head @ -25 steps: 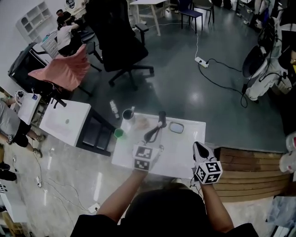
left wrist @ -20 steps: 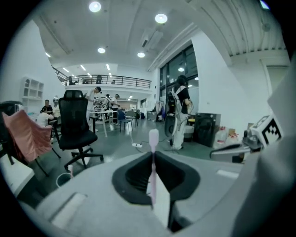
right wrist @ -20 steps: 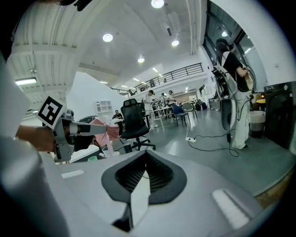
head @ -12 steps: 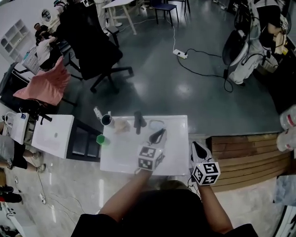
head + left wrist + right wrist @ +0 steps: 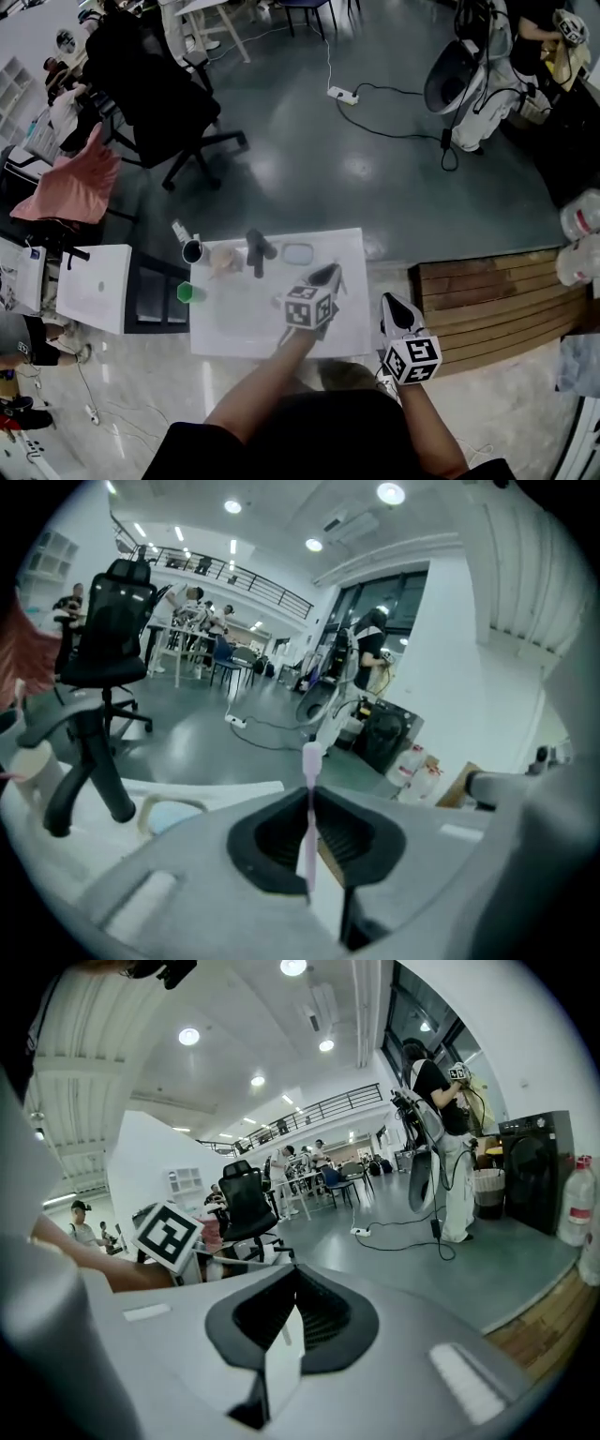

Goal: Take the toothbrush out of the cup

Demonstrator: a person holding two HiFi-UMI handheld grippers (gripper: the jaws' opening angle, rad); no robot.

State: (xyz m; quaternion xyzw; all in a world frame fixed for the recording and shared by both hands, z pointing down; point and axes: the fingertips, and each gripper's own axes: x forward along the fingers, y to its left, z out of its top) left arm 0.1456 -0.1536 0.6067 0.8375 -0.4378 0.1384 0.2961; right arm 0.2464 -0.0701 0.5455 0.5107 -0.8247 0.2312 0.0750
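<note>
Left tongs (image 5: 309,799) pinch the thin toothbrush (image 5: 310,759), seemingly by little handle, so it may swivel loose; right tongs (image 5: 294,1281) pressed together, empty; cup (image 5: 193,250) at ten o'clock.

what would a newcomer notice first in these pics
The pink toothbrush catches the eye first, pinched between the fingers of the left gripper over the right half of the white table. The cup stands apart from it at the table's far left corner. The right gripper hangs shut just off the table's right edge.
</note>
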